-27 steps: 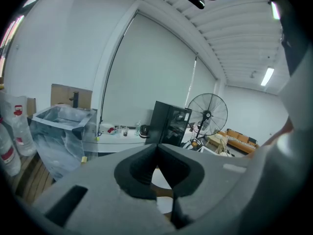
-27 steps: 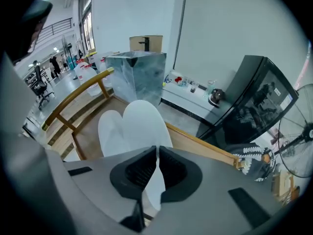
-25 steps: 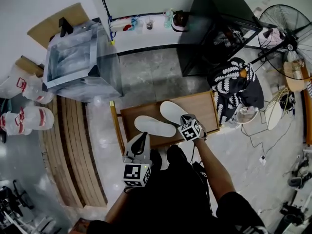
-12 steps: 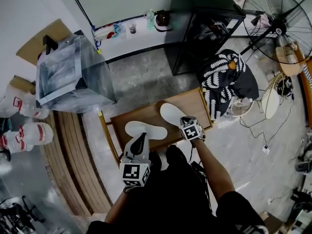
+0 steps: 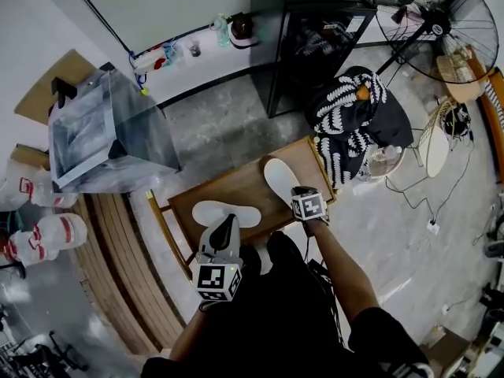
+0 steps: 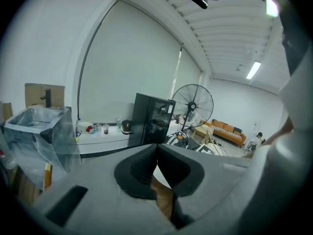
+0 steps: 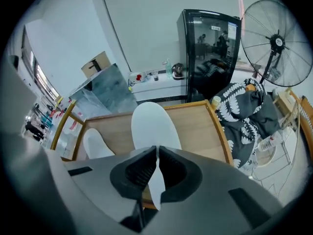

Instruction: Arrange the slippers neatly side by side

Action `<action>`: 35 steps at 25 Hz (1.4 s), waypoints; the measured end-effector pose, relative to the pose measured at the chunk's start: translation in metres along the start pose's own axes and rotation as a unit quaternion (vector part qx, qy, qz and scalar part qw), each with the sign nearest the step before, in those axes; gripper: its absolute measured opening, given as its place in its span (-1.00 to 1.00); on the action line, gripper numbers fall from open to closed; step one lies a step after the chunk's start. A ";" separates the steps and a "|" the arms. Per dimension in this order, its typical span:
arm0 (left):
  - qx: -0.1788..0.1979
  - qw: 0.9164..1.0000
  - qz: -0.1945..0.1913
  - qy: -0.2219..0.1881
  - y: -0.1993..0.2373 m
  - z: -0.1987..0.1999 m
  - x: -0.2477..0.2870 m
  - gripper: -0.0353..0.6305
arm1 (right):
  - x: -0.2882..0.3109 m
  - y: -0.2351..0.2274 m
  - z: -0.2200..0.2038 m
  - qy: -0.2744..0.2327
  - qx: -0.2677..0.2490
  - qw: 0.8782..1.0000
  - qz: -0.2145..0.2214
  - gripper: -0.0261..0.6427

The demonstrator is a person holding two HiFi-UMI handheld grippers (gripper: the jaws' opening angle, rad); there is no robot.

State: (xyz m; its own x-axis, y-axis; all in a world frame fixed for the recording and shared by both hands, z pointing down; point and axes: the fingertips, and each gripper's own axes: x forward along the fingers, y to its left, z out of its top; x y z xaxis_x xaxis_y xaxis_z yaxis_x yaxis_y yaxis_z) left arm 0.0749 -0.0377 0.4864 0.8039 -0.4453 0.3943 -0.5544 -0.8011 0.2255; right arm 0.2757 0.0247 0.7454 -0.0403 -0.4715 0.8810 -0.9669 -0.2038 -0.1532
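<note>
Only slipper [image 7: 149, 126] rim shows inside clamped right claw [image 7: 157, 153]; left claw [image 6: 156, 148] closed, empty.

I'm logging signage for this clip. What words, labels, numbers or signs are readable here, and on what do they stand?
No text is readable in any view.
Small white sticker on the tall black glass-door cabinet: too small to read.
Red print on the white plastic sacks: too blurred to read.
Square-marker cubes: black-and-white patterns only, no letters.
</note>
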 end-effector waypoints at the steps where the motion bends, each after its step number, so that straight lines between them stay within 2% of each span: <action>1: 0.001 1.000 -0.002 0.002 -0.002 0.000 0.004 -0.84 | 0.001 -0.004 -0.001 0.001 0.009 1.000 0.000 -0.85; 10: -0.001 1.000 -0.022 0.021 -0.016 0.001 0.037 -0.84 | 0.017 -0.029 -0.009 0.012 0.074 0.997 0.004 -0.85; 16: 0.001 0.999 -0.026 0.030 -0.019 0.004 0.055 -0.84 | 0.030 -0.037 -0.008 0.018 0.093 0.995 0.011 -0.85; 35: -0.009 0.999 -0.021 0.045 -0.007 0.001 0.083 -0.84 | 0.057 -0.044 -0.004 0.046 0.085 0.995 0.022 -0.85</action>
State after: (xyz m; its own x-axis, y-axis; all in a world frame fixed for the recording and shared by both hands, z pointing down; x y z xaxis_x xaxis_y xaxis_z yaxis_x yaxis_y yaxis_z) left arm 0.1462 -0.0696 0.5163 0.8041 -0.3740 0.4620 -0.5259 -0.8099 0.2596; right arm 0.3150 0.0097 0.8043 -0.1128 -0.4047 0.9075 -0.9075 -0.3301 -0.2600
